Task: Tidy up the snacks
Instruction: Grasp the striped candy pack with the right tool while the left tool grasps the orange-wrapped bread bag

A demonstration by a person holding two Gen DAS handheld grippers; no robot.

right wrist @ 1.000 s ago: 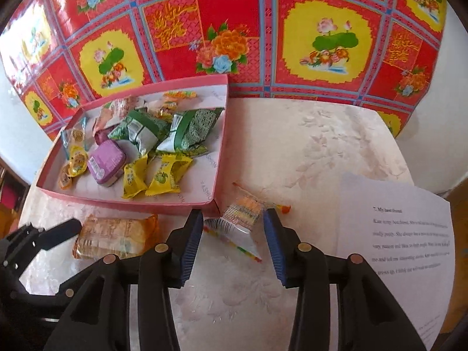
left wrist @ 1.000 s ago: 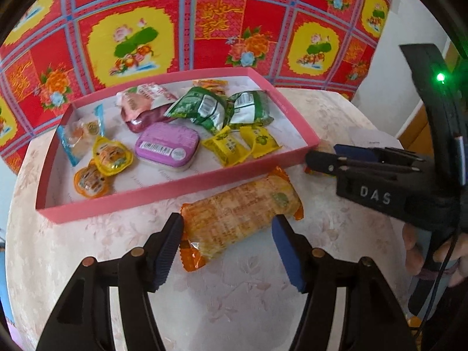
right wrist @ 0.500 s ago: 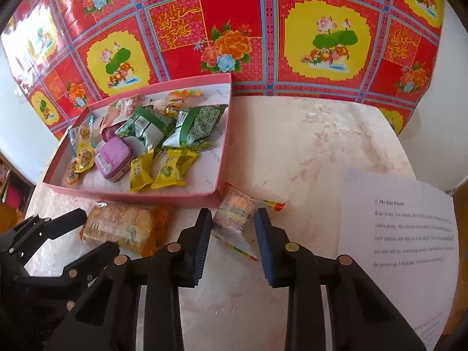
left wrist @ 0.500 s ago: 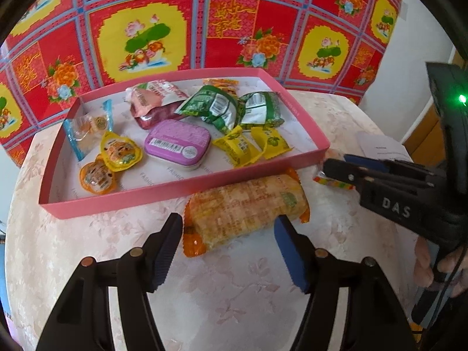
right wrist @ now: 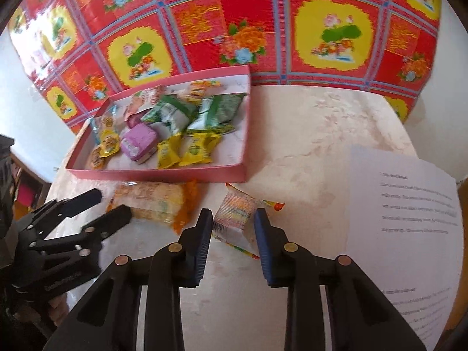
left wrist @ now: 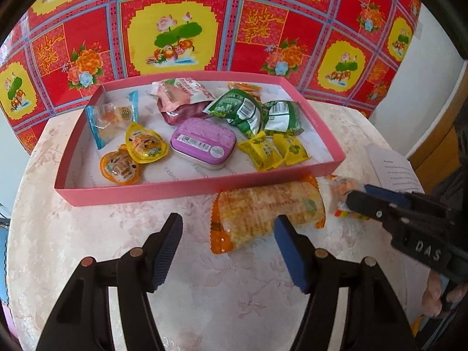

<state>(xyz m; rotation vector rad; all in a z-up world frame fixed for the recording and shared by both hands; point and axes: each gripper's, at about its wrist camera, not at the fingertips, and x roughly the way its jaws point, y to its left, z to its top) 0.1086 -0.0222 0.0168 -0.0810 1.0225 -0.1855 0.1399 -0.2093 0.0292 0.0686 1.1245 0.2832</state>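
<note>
A long orange cracker pack [left wrist: 263, 213] lies on the table in front of the pink tray [left wrist: 204, 187]. My left gripper [left wrist: 228, 234] is open just short of the pack, its right finger closest and neither pad touching. It also shows in the right wrist view as the left gripper [right wrist: 111, 204], beside the cracker pack [right wrist: 152, 201]. My right gripper [right wrist: 232, 225] is shut on a small clear candy packet [right wrist: 234, 213] with coloured stripes, near the tray's [right wrist: 175, 174] right front corner. From the left wrist, the right gripper [left wrist: 359, 196] pinches the candy packet [left wrist: 340, 190].
The tray holds a purple tin [left wrist: 203, 140], green packets [left wrist: 242, 111], yellow candies [left wrist: 272, 152], jelly cups [left wrist: 131, 155] and other wrapped snacks. A printed paper sheet [right wrist: 409, 204] lies on the table's right side. A red and yellow floral cloth [left wrist: 175, 29] hangs behind the round table.
The right jaws have narrowed from around the candy packet onto it, and the gripper has shifted a little. The left gripper has rolled slightly, so the cracker pack now sits further right.
</note>
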